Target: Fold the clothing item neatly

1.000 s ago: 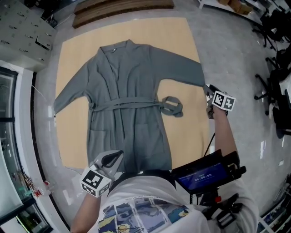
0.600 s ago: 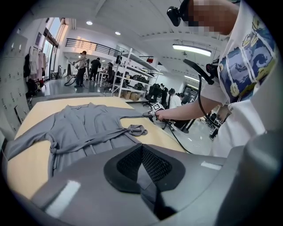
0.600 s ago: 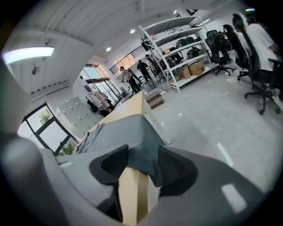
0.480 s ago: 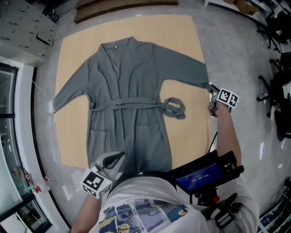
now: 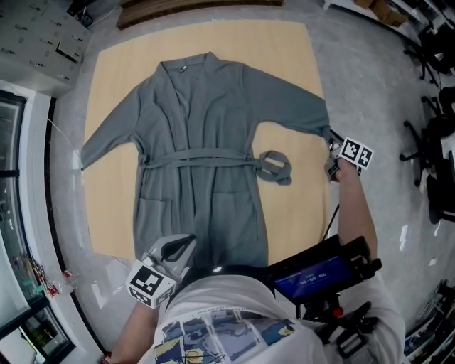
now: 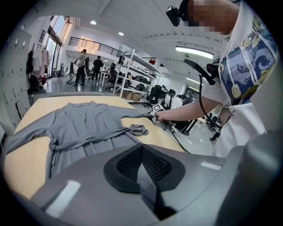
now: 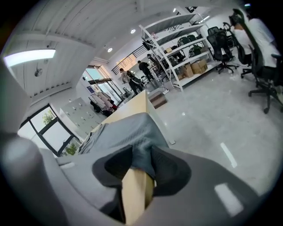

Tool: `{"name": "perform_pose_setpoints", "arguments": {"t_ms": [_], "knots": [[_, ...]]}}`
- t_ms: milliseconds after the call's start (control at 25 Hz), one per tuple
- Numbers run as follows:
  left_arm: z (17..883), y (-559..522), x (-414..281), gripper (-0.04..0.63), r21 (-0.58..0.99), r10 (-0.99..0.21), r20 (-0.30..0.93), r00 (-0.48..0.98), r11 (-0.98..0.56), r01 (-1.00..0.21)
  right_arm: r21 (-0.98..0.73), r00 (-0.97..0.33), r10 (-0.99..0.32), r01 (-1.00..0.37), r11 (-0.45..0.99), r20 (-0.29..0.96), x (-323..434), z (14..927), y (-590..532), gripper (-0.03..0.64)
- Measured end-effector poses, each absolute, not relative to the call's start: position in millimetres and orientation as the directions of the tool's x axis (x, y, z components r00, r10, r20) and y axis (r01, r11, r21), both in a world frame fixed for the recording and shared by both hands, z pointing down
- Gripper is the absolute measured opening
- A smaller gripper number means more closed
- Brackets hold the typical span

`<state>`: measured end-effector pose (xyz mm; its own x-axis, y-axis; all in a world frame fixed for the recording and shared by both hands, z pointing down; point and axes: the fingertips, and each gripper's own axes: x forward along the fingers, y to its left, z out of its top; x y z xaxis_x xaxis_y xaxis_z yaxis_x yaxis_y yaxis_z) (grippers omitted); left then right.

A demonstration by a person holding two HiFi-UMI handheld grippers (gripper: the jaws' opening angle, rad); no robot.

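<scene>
A grey robe (image 5: 202,142) lies spread flat, front up, on a light wooden table (image 5: 114,78), its belt tied across the waist and the belt's end looped (image 5: 274,165) to the right. My right gripper (image 5: 331,146) is at the table's right edge, on the end of the robe's outstretched sleeve. In the right gripper view the sleeve cuff (image 7: 128,132) lies between the jaws of that gripper (image 7: 137,165), which have just been closing; bare wood still shows in the gap. My left gripper (image 5: 186,245) is shut and empty by the robe's bottom hem, close to my body.
Office chairs (image 5: 434,142) stand on the grey floor to the right. A dark screen device (image 5: 316,274) hangs at my waist. Wooden boards (image 5: 192,11) lie beyond the table's far edge. Shelving and several people (image 6: 86,66) are far back in the room.
My right gripper has shifted slightly along the table's right edge onto the sleeve cuff. The left gripper and the robe have not moved.
</scene>
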<state>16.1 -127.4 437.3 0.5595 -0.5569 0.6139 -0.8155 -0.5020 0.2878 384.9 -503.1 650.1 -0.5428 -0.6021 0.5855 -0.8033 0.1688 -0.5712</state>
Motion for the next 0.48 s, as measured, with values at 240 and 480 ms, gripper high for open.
{"name": "perform_pose_setpoints", "arguments": {"t_ms": [240,480], "knots": [[438,-120,10,0.008,0.299,-0.571,0.604,0.556,-0.485,-0.822,-0.466,-0.462,-0.632,-0.867,0.175,0.622,393,641,-506,0.054],[438,-114,2,0.008,0.308,-0.591,0.586,0.554,-0.47,-0.827,-0.394,-0.413,-0.679,-0.898,0.194,0.607,390,618,-512,0.029]]}}
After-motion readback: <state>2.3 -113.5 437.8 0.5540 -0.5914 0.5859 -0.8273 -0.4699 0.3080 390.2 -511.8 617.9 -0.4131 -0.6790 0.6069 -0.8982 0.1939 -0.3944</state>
